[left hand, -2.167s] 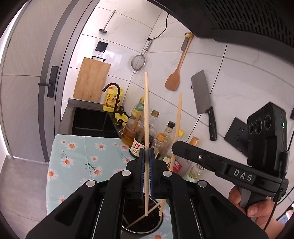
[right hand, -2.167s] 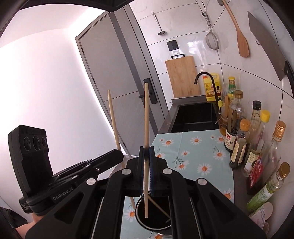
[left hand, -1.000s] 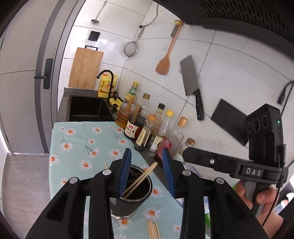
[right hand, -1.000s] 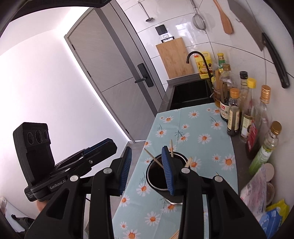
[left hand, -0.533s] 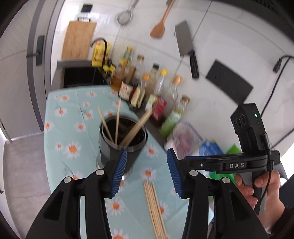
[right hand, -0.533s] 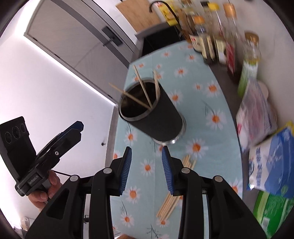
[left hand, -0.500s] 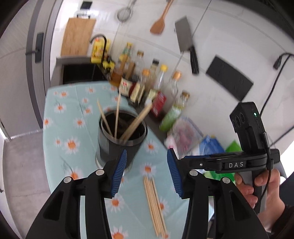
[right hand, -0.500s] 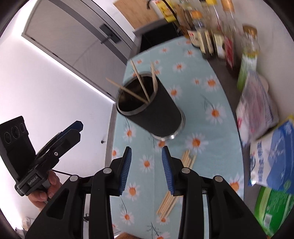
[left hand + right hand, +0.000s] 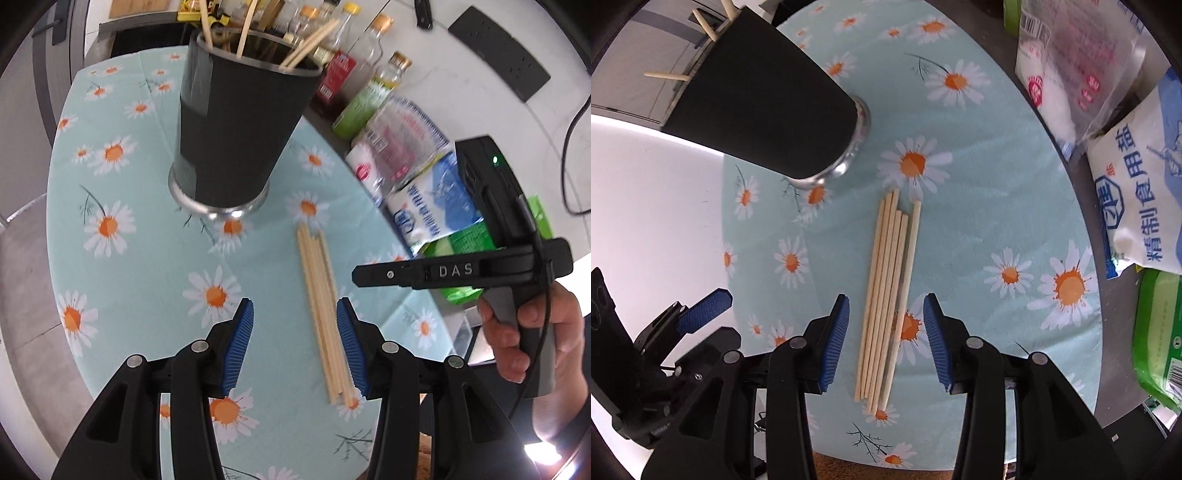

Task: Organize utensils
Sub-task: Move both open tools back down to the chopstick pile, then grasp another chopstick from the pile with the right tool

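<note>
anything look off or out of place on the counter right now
Only the loose bundle of chopsticks lying flat on the daisy tablecloth beside the black holder, where others already stand. Their ends are uneven. Nothing looks spilled or broken.

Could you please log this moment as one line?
left hand-held gripper open | right hand-held gripper closing, empty | chopsticks on cloth | holder upright

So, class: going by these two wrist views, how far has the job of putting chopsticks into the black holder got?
Done: several chopsticks already stand in the black holder. In hand: nothing. The left gripper and right gripper are both empty; the right's jaws are closing, with loose chopsticks between them, untouched. Left: that whole bundle lies on the daisy tablecloth.
</note>
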Demonstrator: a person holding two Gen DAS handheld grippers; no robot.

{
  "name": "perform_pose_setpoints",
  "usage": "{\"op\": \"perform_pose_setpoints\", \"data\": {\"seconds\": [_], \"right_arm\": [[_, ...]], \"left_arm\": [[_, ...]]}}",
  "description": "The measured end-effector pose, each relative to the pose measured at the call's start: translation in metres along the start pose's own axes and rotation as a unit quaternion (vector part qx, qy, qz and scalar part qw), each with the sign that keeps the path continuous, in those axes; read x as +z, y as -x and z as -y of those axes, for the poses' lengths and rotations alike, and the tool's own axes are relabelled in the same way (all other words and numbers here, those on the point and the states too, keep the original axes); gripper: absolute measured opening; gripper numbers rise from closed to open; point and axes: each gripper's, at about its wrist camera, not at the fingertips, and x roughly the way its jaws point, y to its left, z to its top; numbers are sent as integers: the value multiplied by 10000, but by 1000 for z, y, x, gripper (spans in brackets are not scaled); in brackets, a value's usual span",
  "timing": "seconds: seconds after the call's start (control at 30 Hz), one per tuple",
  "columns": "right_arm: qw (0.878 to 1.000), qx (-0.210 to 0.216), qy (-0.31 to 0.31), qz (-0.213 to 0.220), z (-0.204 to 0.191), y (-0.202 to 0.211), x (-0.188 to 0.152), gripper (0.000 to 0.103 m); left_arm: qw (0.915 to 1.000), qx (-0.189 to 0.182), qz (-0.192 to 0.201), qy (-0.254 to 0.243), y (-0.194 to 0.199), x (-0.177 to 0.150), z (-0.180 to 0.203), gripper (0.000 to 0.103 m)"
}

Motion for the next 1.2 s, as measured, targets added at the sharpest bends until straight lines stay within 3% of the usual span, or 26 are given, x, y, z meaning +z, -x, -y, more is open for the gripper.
{"op": "perform_pose_setpoints", "data": {"seconds": [0.17, 0.47, 0.97, 1.2], "right_arm": [[9995, -242, -74, -163, -1, -21, 2, 22], [9971, -684, -207, -251, -5, -37, 5, 10], [9895, -1437, -59, -142, -24, -49, 2, 7], [9875, -1563, -176, -134, -29, -51, 2, 6]], "left_arm": [[9998, -23, -207, -14, -12, -8, -4, 45], [9986, -99, -522, 86, -30, -24, -18, 45], [9979, -196, -607, 122, -37, -25, -35, 45], [9975, -205, -662, 153, -42, -20, -37, 45]]}}
